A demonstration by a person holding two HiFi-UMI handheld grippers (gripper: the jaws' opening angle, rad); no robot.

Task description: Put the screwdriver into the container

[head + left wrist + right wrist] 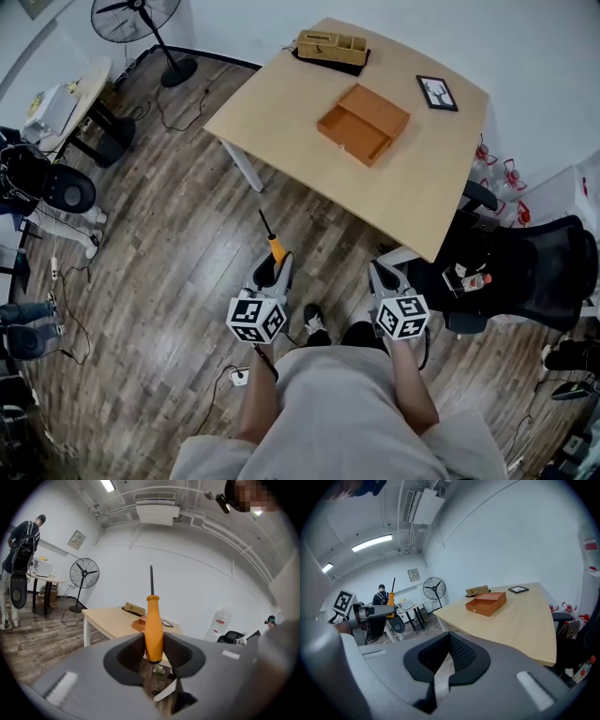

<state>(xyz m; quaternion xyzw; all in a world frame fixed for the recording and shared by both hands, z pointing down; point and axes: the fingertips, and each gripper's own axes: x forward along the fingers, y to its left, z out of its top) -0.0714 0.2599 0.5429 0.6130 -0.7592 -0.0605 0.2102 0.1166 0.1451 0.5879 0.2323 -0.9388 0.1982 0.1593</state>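
Table (422,187): pale wood, well ahead of both grippers.
Container (364,122): orange box on the table, tray pulled open; inside too small to read.
Right gripper (447,656): jaws closed together, nothing between.
Left gripper (154,652): clenched on the screwdriver (153,630); handle's butt end hidden between the jaws.
Screwdriver: orange handle, thin dark shaft pointing forward, well apart from the container.

Office rm, wood desk (412,178), swivel chair (534,272), pedestal fan (136,19), strip light (108,484)

Black pedestal fan (137,19) on plank floor (159,281); framed picture (437,93) flat on pale worktop (412,187); black office chair (534,267) just beside.
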